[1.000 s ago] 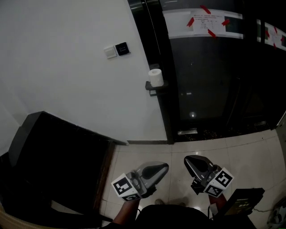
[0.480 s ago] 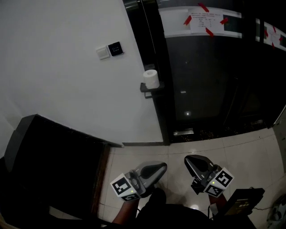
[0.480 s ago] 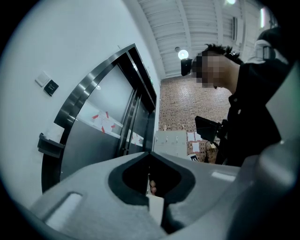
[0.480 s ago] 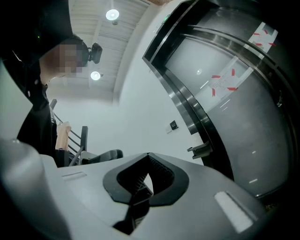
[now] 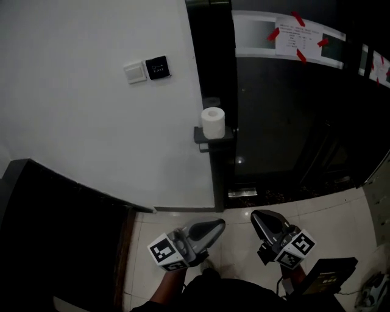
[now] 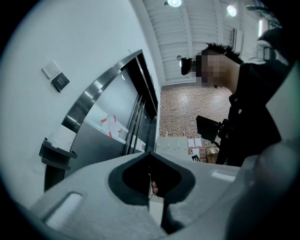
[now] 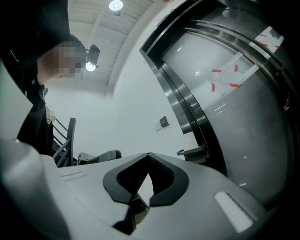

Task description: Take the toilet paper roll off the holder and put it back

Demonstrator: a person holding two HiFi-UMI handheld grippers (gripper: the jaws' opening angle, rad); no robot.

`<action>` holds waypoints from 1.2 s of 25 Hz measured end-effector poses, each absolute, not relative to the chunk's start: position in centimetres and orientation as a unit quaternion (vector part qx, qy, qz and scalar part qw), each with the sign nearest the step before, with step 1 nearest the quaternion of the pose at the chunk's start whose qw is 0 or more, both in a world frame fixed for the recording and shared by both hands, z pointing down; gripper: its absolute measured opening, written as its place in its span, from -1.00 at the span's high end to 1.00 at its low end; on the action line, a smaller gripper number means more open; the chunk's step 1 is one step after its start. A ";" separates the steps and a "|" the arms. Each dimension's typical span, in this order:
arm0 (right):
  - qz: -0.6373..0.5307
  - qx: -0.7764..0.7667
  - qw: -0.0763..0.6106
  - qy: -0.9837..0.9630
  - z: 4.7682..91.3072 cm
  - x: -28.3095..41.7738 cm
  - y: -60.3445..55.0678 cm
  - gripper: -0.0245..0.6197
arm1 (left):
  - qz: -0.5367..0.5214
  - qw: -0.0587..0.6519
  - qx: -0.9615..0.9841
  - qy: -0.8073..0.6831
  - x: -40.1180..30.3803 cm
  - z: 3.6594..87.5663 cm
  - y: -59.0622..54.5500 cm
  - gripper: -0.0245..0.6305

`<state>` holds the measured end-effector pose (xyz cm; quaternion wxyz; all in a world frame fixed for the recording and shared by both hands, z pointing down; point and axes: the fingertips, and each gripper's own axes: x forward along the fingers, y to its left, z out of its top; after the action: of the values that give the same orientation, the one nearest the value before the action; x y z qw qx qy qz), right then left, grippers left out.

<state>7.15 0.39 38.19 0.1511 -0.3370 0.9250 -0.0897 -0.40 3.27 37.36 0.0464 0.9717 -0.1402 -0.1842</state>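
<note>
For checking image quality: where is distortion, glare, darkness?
Head view: dim, lower left nearly black, white cylindrical toilet paper roll bright. Left gripper view: fisheye curves the metal door frame, ceiling lamp glare. Right gripper view: same bending, dark corners.

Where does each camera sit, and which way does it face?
Head view: on the person's head, looking down at the toilet paper roll on its holder; left gripper and right gripper show below.
Left gripper view: on that gripper, tilted up along shut jaws; the person's torso at right.
Right gripper view: likewise; torso at left.
All three share the holder.
</note>
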 end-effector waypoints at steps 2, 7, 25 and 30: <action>-0.094 -0.343 0.149 0.923 37.9 6.0 -2.2 0.92 | -0.187 0.043 0.972 -0.137 -1.6 36.7 0.6 0.93; -0.096 -0.354 0.146 0.919 37.3 3.2 -7.9 0.92 | -0.188 0.041 0.974 -0.123 -4.4 35.9 -4.7 0.93; -0.083 -0.389 0.127 0.909 37.1 1.2 -17.5 0.92 | -0.195 0.037 0.974 -0.107 -7.5 35.1 -15.0 0.93; -0.070 -0.377 0.105 0.918 37.3 2.4 -18.9 0.92 | -0.194 0.037 0.972 -0.129 -5.8 34.8 -15.7 0.93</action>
<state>2.40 -18.88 37.29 0.1047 -0.3772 0.9175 -0.0699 -5.79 -15.74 34.79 0.0374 0.9718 -0.1292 -0.1936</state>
